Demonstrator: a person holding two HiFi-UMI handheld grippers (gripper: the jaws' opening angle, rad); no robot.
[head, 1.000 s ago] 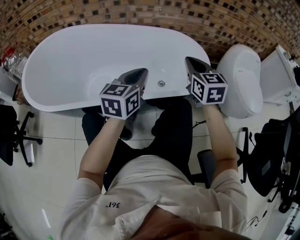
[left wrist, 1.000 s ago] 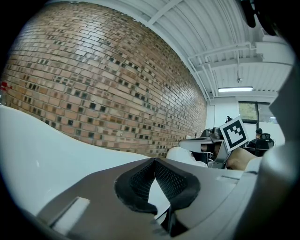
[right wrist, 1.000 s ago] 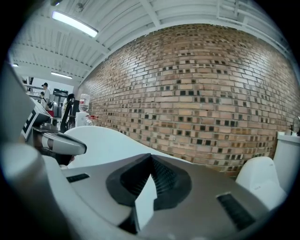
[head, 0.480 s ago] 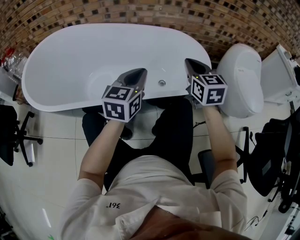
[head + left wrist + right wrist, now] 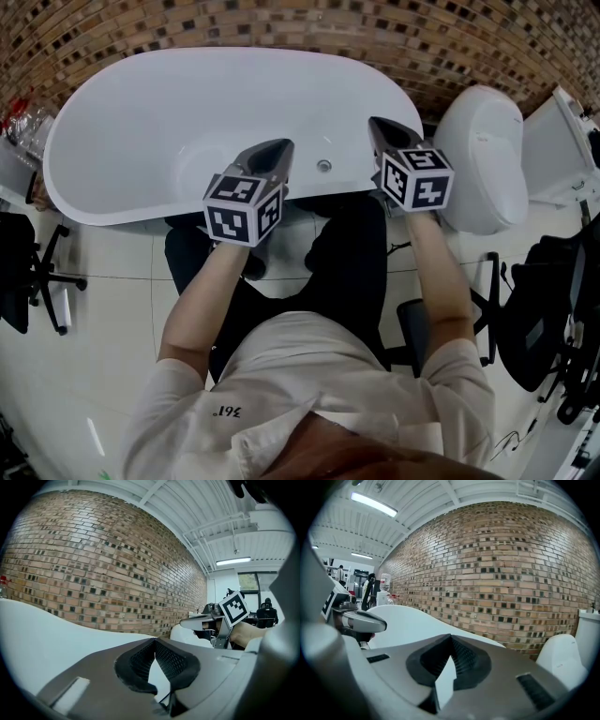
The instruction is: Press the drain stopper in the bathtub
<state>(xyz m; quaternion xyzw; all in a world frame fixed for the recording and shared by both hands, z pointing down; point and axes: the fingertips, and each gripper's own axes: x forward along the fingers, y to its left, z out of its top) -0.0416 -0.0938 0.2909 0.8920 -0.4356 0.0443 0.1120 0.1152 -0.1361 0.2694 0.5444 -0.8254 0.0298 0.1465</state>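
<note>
Brick mosaic wall out back, white bathtub (image 5: 234, 54) in front. Left gripper (image 5: 281, 146) and right gripper (image 5: 377, 123) hover over the near rim, both with jaws pinched together and holding nothing. Drain stopper (image 5: 323, 166) sits on the tub floor between them, untouched. Looks like pre-approach to me; next, one closed tip has to drop straight onto it
</note>
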